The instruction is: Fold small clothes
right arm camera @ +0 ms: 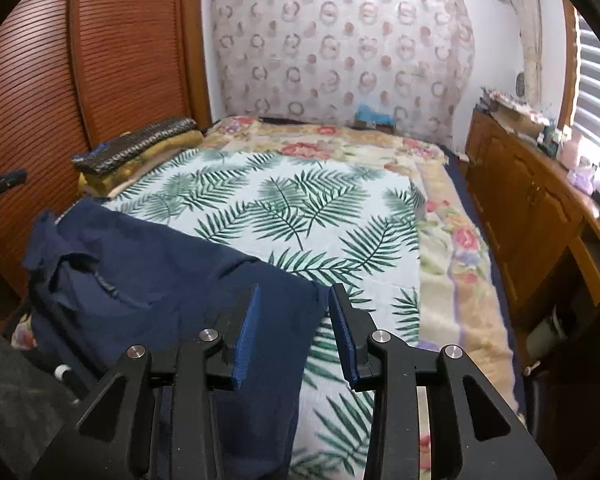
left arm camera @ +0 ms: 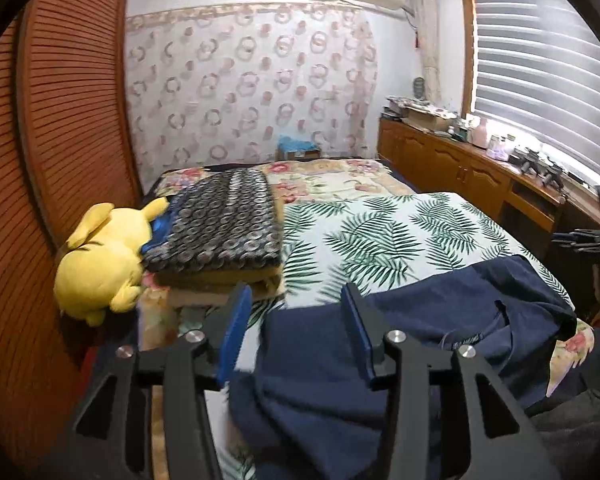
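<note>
At nine o'clock a yellow plush toy (left arm camera: 100, 258) lies beside folded blankets (left arm camera: 220, 232). The left gripper (left arm camera: 296, 300) hangs spread over the navy garment (left arm camera: 440, 320), crumpled at the leaf-print sheet's (right arm camera: 300, 208) near edge; the right gripper (right arm camera: 294, 304) gapes at its five o'clock corner.

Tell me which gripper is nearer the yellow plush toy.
Left. The left gripper hangs open just right of the yellow plush toy. The right gripper sits farther right, over the navy garment's right edge.
</note>
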`<state>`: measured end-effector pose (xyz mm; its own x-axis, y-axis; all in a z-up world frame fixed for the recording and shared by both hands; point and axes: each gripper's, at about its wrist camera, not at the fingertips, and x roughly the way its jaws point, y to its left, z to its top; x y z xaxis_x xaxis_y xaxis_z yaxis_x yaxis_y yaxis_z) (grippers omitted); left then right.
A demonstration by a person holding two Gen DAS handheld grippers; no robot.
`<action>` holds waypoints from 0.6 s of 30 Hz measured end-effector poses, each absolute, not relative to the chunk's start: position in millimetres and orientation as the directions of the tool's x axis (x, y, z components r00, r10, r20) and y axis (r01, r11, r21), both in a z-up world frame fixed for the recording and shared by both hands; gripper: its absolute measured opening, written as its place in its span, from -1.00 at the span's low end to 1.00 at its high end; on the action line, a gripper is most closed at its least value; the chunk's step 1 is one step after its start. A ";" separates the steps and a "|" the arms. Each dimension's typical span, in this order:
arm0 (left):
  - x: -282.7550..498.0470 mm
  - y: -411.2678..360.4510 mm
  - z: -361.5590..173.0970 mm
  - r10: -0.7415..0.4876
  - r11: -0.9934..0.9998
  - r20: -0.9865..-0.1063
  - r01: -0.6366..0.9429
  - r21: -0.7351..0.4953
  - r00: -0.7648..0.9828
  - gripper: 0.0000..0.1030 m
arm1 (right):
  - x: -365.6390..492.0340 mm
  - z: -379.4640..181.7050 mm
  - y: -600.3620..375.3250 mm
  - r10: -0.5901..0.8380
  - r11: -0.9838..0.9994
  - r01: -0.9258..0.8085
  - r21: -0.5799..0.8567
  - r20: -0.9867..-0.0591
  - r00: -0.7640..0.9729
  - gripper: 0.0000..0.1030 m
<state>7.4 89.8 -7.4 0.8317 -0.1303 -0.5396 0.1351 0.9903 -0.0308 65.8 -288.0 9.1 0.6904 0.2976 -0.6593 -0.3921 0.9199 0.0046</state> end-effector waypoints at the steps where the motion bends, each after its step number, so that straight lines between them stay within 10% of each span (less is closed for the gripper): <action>1: 14.6 86.9 -8.0 -0.140 0.989 -0.545 0.145 -0.034 0.827 0.05 | 75.1 2.0 -284.6 0.293 0.921 -0.390 0.004 -0.668 0.684 -0.32; 18: 73.6 89.7 -105.5 -0.129 0.992 -0.722 0.079 -0.103 0.680 0.11 | 137.7 -58.4 -285.2 0.272 0.943 -0.322 0.089 -0.764 0.585 -0.32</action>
<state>73.6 89.7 -105.5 0.6798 -0.1286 -0.7220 0.0785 0.9916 -0.1028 137.7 -285.2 -58.4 0.5850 0.2718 -0.7641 -0.3219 0.9426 0.0888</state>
